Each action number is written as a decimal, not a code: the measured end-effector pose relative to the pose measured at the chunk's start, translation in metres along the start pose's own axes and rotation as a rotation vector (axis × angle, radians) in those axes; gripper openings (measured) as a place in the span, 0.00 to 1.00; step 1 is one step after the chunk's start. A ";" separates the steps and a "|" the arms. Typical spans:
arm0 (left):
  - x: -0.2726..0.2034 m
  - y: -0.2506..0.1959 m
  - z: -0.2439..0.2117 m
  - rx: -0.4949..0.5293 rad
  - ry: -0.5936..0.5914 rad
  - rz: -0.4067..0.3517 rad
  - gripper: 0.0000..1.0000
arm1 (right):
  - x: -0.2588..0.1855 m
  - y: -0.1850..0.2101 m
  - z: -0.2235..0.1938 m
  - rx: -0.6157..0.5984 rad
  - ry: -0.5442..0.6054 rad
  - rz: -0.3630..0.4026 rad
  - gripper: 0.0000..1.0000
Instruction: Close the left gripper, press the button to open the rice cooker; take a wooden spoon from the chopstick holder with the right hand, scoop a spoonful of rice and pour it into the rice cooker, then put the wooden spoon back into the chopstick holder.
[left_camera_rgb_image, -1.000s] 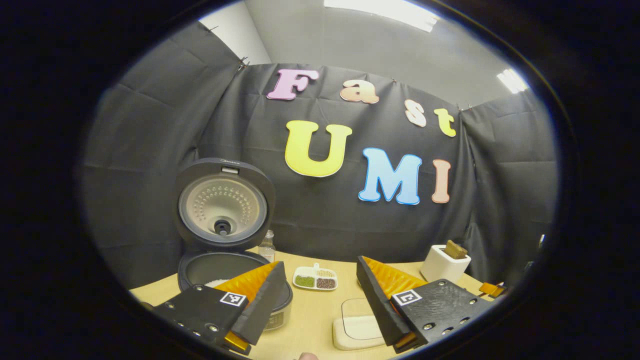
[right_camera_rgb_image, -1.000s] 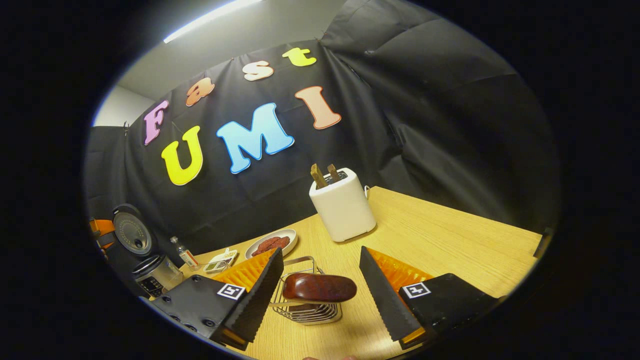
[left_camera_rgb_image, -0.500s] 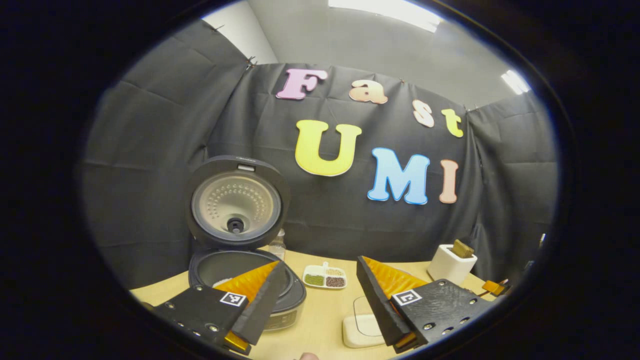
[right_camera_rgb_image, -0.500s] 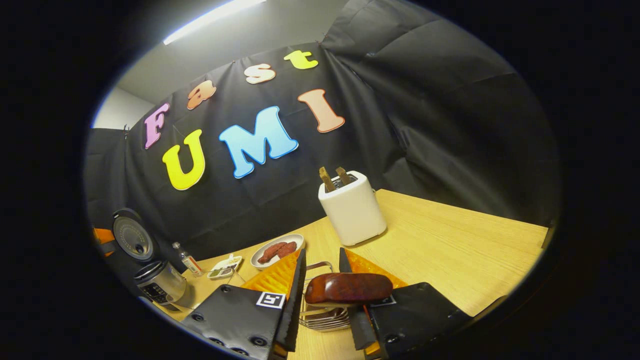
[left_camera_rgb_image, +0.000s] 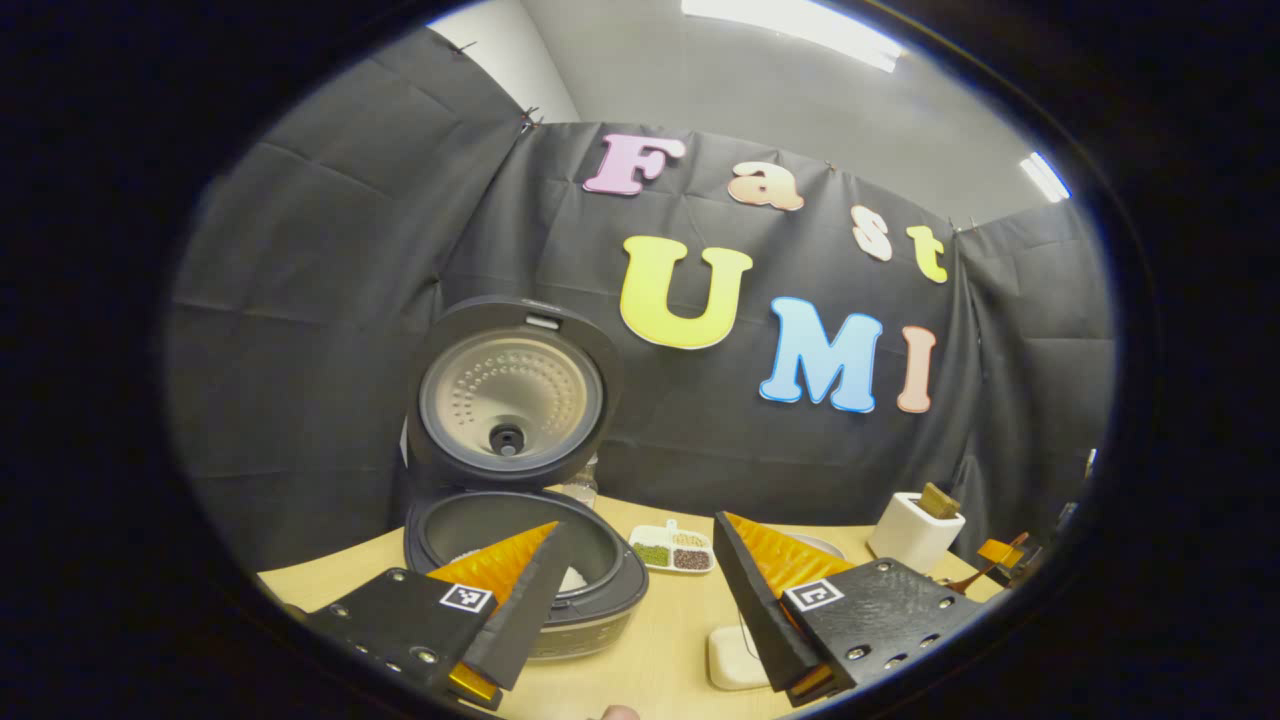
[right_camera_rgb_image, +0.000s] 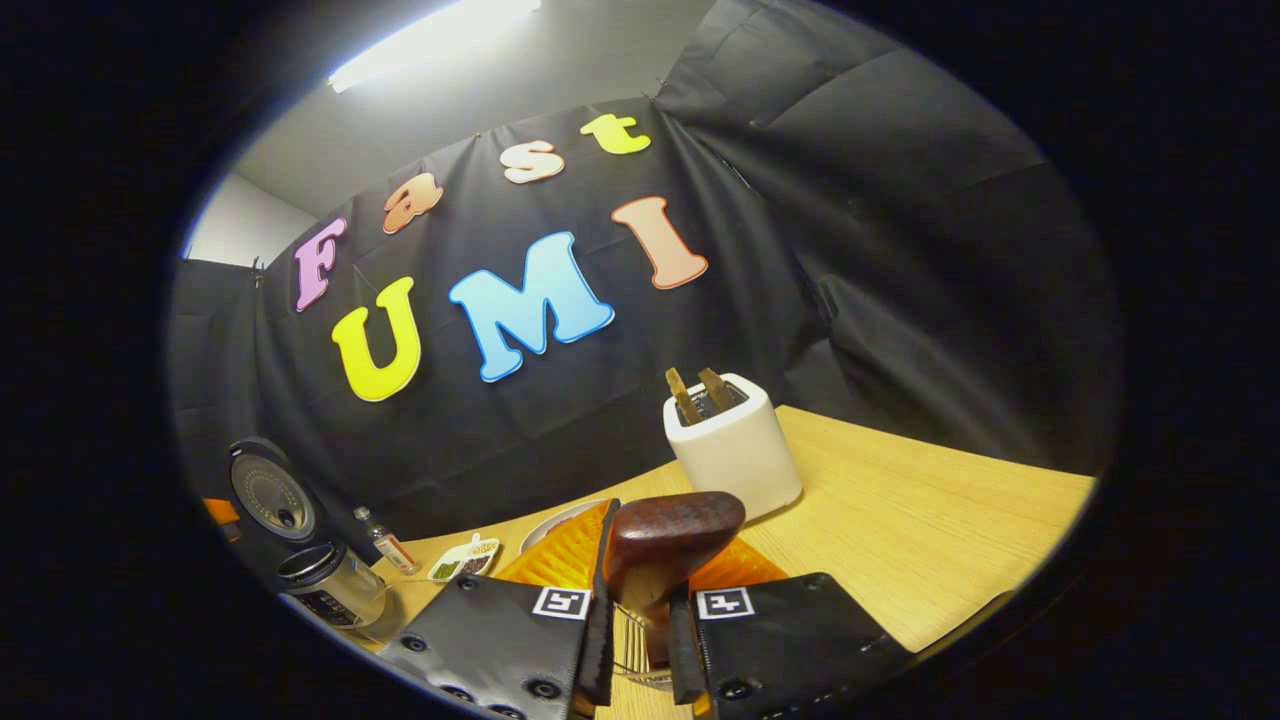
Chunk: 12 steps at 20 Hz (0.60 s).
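The pale wood surface (right_camera_rgb_image: 900, 520) carried everything. On its far left the rice cooker (left_camera_rgb_image: 525, 575) stood with its round lid (left_camera_rgb_image: 512, 395) swung up nearly upright, the inner face turned toward the room, and a little white rice showed in the pot. In the left gripper view the left gripper (left_camera_rgb_image: 635, 600) hung near the cooker with its jaws spread wide, gripping nothing. A white toaster (right_camera_rgb_image: 735, 445) stood at the far right of the surface with two brown slices poking up. In the right gripper view the right gripper (right_camera_rgb_image: 637, 640) had its jaws drawn in on the handle of the wooden spoon (right_camera_rgb_image: 668, 535). The spoon's long axis ran roughly upright, its dark bowl on top and tipped to the right. Just below it sat the wire chopstick holder (right_camera_rgb_image: 638, 655).
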<state>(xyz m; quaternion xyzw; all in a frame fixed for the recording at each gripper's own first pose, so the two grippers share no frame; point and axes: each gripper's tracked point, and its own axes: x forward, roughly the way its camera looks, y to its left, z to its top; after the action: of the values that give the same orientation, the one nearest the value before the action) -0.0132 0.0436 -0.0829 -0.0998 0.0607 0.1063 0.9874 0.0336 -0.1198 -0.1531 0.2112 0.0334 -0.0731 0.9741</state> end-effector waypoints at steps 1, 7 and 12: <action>0.000 0.003 -0.001 -0.004 0.001 0.003 0.89 | 0.002 0.004 0.008 -0.007 -0.018 0.002 0.22; -0.003 0.017 -0.008 -0.024 0.006 0.011 0.91 | 0.004 0.055 0.059 -0.050 -0.096 0.077 0.24; -0.011 0.031 -0.002 -0.013 -0.011 0.033 0.89 | 0.003 0.125 0.091 -0.068 -0.143 0.215 0.24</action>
<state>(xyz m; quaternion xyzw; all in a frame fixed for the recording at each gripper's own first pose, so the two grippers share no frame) -0.0308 0.0704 -0.0891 -0.1044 0.0562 0.1236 0.9852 0.0595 -0.0458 -0.0202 0.1746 -0.0562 0.0180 0.9829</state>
